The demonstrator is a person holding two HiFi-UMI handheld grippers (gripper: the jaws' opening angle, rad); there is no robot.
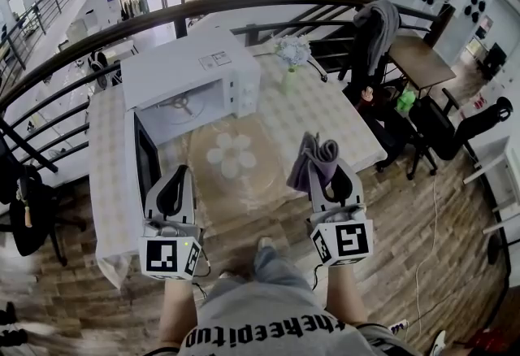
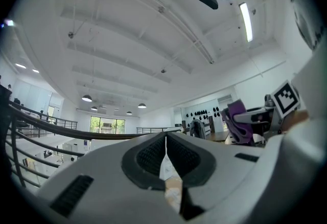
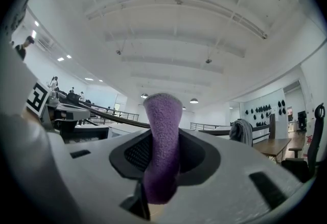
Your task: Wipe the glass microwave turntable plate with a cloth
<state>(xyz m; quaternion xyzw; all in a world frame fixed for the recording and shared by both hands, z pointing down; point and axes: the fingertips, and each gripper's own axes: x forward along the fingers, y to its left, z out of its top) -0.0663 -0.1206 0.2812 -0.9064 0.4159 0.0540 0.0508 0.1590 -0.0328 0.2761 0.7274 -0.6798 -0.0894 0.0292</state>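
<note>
- Tabletop [image 1: 325, 115]: wears a pale checked cover and carries everything below.
- Microwave [image 1: 195, 74]: sits at the far left with its door swung open and its cavity bare apart from the roller ring [image 1: 180, 102].
- Glass turntable plate [image 1: 244, 184]: lies flat on the tabletop just in front of the microwave, between the two tools, with a flower pattern showing at its middle.
- Left tool [image 1: 180, 174]: points upward near the plate's left edge, jaws pressed together on nothing, touching no object.
- Right tool [image 1: 331, 175]: points upward near the plate's right edge, jaws clenched on the cloth.
- Cloth [image 1: 313, 158]: purple, stands up out of the right tool's jaws as a folded wad, clear of the glass.
- Step in hand, by judgement: cloth ready and plate out, wiping not yet begun.
- Next move likely calls for tipping the right tool down to press the cloth onto the glass, perhaps with the left tool steadying the rim against sliding.
</note>
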